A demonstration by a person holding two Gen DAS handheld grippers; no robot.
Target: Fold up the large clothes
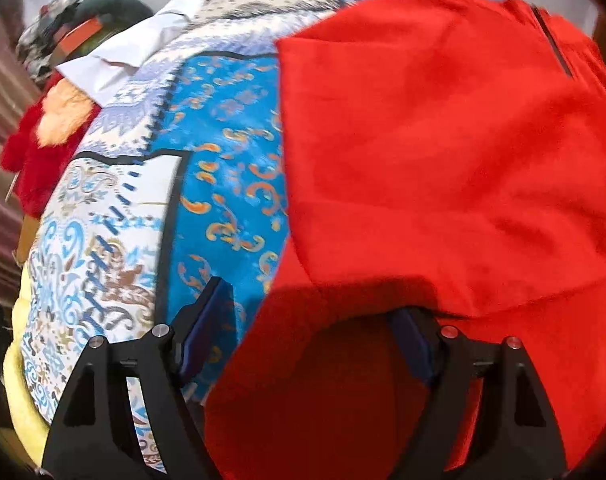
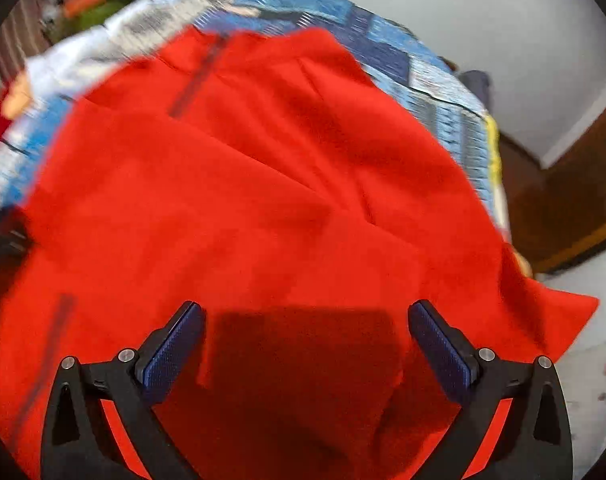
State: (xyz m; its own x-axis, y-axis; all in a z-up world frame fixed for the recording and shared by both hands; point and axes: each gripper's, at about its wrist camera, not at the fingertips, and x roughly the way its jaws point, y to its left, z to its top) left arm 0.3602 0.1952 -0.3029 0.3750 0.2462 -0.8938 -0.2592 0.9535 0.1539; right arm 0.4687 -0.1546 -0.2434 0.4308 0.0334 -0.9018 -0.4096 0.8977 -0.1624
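A large red garment (image 1: 443, 168) with a dark zip lies spread on a blue patterned bedspread (image 1: 227, 148). It fills the right of the left wrist view and most of the right wrist view (image 2: 243, 200). My left gripper (image 1: 315, 312) is open, its jaws wide apart over the garment's near left edge; a red fold covers the right fingertip. My right gripper (image 2: 307, 316) is open, jaws wide apart, just above the red cloth with nothing between them.
A white cloth (image 1: 119, 56), a red and orange fluffy item (image 1: 51, 132) and a dark bundle (image 1: 87, 20) lie at the bed's far left. A yellow blanket edge (image 1: 19, 380) shows at the left. A brown wooden panel (image 2: 575, 184) and white wall stand to the right.
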